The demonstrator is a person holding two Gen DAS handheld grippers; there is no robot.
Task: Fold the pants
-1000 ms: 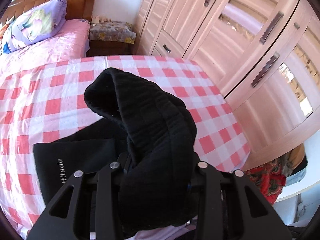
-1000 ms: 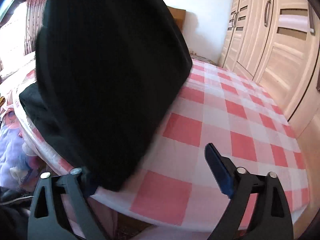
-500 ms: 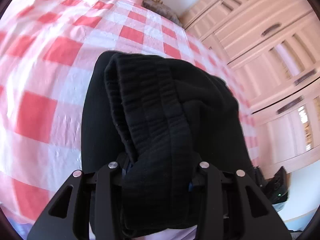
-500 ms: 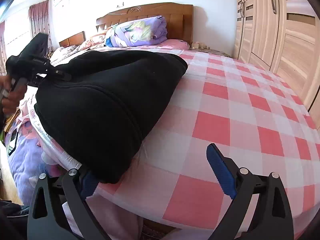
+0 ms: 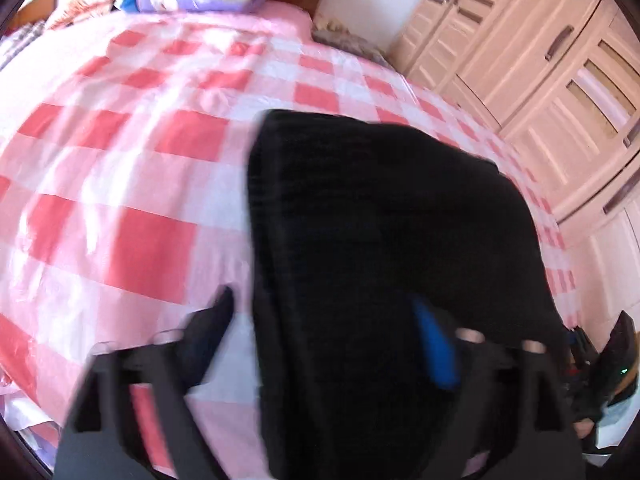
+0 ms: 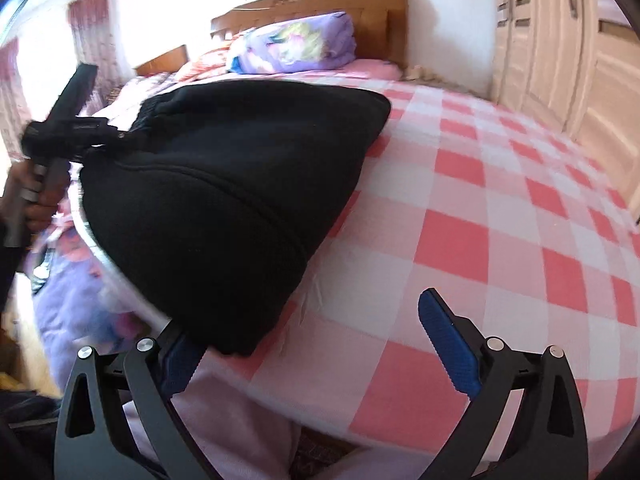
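Note:
The black pants lie folded in a thick bundle on the red-and-white checked bed cover; they also show in the right wrist view. My left gripper is open, its jaws spread wide over the near end of the bundle. The view is blurred. It shows in the right wrist view at the bundle's far left end. My right gripper is open and empty at the bed's near edge, its left finger just under the bundle's corner.
A purple folded quilt lies by the wooden headboard. Tall wardrobe doors stand along the right side of the bed. A nightstand sits in the corner. More bedding hangs at the bed's left side.
My left gripper has opened and let go of the waistband; the pants now rest flat on the bed. The right gripper stays open and has shifted slightly along the bed edge.

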